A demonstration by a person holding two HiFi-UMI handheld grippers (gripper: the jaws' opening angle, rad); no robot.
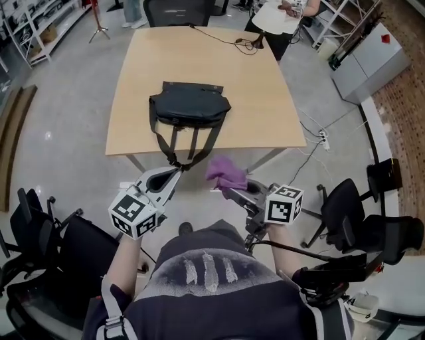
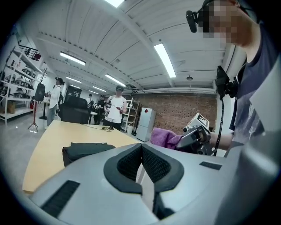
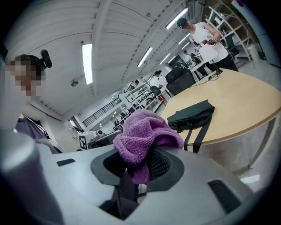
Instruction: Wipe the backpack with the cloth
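Pale wood table stands on grey floor ahead of you, w/ black office chairs at your left and right. Black backpack lies flat on the table's near half, approx centred, its straps hanging over the near edge. Both your grippers are short of that edge, over the floor, clear of the bag's body. Your right gripper is clamped on the purple cloth: in the right gripper view the cloth bunches above the pads w/ a fold pinched between them. Your left gripper has its jaws pressed together w/ nothing between them; its tip is close to the straps' lower end, contact unclear. Cloth and backpack are apart. A person stands at the table's far right corner, near a cable on the top
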